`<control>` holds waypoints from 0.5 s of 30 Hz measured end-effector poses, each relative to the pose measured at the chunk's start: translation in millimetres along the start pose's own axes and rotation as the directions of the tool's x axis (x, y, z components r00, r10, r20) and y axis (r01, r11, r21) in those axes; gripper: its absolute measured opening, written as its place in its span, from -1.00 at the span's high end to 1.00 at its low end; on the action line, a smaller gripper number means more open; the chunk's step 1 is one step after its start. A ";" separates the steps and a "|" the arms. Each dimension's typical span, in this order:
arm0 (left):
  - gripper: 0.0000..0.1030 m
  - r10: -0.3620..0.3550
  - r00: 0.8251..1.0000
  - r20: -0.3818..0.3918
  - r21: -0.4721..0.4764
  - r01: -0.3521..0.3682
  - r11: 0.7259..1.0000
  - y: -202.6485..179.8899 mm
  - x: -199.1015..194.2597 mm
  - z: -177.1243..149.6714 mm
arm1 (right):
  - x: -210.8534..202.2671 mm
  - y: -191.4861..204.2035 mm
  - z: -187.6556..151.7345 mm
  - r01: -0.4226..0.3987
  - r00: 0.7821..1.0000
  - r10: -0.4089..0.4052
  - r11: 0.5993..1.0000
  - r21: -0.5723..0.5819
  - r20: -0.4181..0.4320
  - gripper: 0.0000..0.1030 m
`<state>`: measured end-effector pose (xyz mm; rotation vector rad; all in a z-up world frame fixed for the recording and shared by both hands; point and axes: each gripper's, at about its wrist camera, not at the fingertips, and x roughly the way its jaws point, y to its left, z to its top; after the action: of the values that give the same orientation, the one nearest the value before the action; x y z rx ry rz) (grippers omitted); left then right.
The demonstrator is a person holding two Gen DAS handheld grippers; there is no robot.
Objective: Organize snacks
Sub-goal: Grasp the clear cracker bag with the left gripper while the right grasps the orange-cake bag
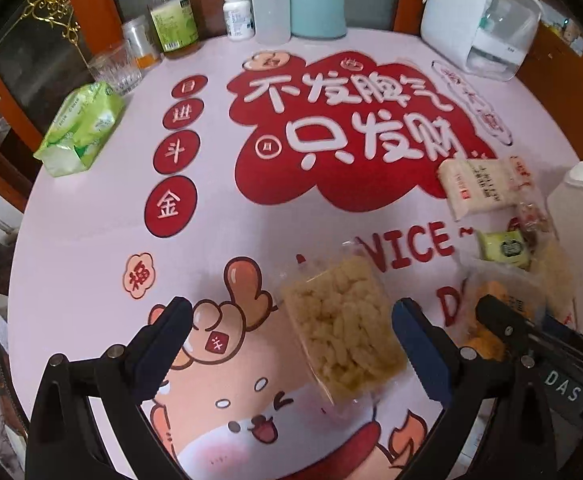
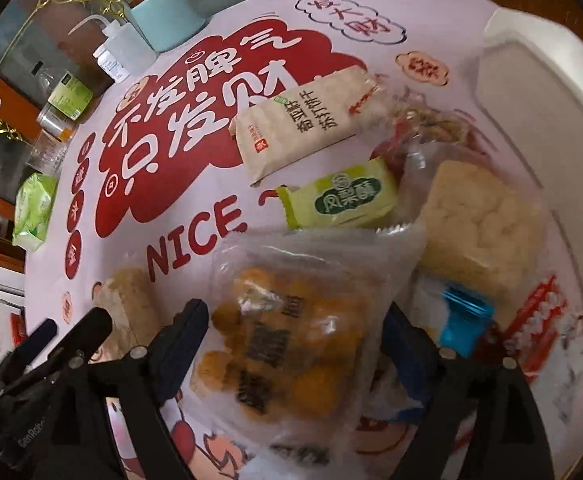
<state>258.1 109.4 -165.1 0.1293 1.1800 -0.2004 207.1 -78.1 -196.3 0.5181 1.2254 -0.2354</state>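
Listing the lot: clear pack of pale puffed sticks, lying flat on the printed tablecloth, between the tips of the left gripper; likely very light, film slippery, contents brittle, so best taken across the short sides with gentle pressure; left jaws stand wide, pads clear of the pack on both sides.

Frosted pack of orange-brown balls; sits at the near edge of the snack heap, beside the green pastry packet and the tan cracker sleeve; probably light, soft film, crushable filling; a hold across the middle would suit; right gripper straddles it with jaws fully spread, nothing pinched.

White tray; right of the heap, seemingly the destination.

Pose: both grippers pitched steeply downward over the table, side by side, each poised above its own pack.
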 end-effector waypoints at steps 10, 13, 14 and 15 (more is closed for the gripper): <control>-0.93 -0.020 0.999 -0.037 -0.011 0.019 1.000 3.1 12.7 -1.1 | -9.1 -0.3 -0.7 0.007 1.000 -0.009 0.998 -0.056 -0.030 -0.40; -0.93 -0.033 0.999 -0.043 -0.006 0.033 0.999 -2.0 12.9 -0.2 | -17.3 -3.3 -4.0 0.019 1.000 -0.020 0.997 -0.070 -0.019 -0.39; -0.93 -0.036 0.998 -0.046 -0.004 0.036 0.999 -4.0 13.3 0.1 | -20.7 -3.7 -5.2 0.029 0.999 -0.030 0.997 -0.078 -0.010 -0.38; -0.93 -0.038 0.998 -0.049 -0.002 0.038 0.999 -6.2 14.2 0.5 | -24.5 -3.8 -6.3 0.037 0.999 -0.037 0.996 -0.087 0.001 -0.38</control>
<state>262.4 102.0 -178.1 0.1111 1.2326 -0.2313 192.0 -80.8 -175.9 0.4200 1.2407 -0.2124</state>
